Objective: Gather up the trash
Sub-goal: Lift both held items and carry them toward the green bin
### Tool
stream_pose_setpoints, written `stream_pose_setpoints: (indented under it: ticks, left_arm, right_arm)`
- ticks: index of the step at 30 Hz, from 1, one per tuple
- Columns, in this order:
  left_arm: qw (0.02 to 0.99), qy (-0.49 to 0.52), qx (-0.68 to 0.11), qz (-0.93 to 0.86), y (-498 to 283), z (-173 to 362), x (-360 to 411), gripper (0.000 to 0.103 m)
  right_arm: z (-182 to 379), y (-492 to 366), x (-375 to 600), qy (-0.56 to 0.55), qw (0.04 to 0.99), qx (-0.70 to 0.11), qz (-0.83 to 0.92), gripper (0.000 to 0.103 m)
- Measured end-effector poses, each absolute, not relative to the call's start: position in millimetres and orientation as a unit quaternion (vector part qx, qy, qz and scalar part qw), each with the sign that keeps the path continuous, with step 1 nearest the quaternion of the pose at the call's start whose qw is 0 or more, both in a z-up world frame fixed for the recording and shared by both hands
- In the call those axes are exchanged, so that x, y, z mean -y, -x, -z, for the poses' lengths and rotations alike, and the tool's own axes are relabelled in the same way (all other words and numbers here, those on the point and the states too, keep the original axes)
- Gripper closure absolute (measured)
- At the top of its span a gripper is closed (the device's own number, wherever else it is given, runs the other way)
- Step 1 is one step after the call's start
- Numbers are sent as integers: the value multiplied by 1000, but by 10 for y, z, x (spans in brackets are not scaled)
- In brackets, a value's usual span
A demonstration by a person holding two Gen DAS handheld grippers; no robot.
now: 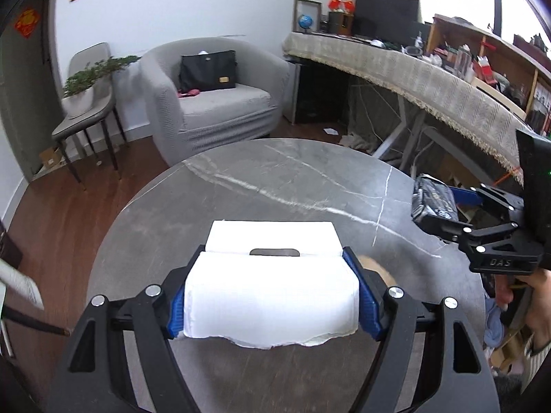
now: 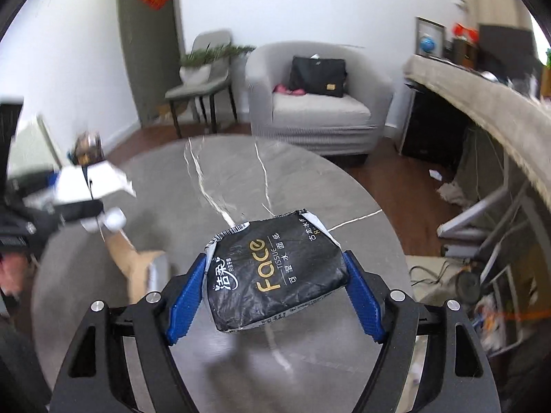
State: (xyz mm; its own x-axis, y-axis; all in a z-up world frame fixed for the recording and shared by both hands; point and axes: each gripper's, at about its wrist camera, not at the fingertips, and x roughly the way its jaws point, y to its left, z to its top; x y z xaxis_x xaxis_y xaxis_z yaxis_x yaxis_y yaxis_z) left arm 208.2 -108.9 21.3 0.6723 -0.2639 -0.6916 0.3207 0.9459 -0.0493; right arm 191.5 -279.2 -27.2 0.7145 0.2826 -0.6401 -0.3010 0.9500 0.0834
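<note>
Left gripper (image 1: 272, 292), low centre of its own view, has blue pads clamped on either side of a white tissue box (image 1: 272, 275), held above a round grey marble table (image 1: 275, 179); at the right edge of that frame, the right gripper (image 1: 444, 210) carries a black pack. Right gripper's own view shows its pads (image 2: 187, 297) pressed against a black "Face" tissue pack (image 2: 275, 272), bottom centre, lifted off the tabletop; a cardboard piece (image 2: 137, 261) lies lower left; a grey armchair (image 2: 316, 103) stands beyond.

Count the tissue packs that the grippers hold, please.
2. The white tissue pack sits in the left gripper; the black tissue pack sits in the right gripper. More may be hidden.
</note>
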Motion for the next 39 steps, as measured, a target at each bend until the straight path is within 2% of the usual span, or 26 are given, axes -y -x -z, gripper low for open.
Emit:
stream_pose_setpoints:
  ticks: [7,17,26,32,39]
  left_arm:
    - [924,-28,-364,109,-1668,-292,758,25]
    - [928,5,-367,58,-978,-431,-122,25]
    - [926,49,-374,29,-394,-583,-1046,25]
    - [921,67,-384,14,-212,-314,-1411,25]
    - [906,72,-417,-22,-295,221,-1772,25]
  right_arm:
    - [294,-1607,2371,-17,927,-333,-174,25]
    - [185,-1199,1414,1,923,-339,-184,25]
    - [-330,-735,672,-26,919,-324,-223,25]
    - [-425,-493,103,18,909,-332,-253,25]
    - [-103,-592,-546,45,891,-324,-313,25]
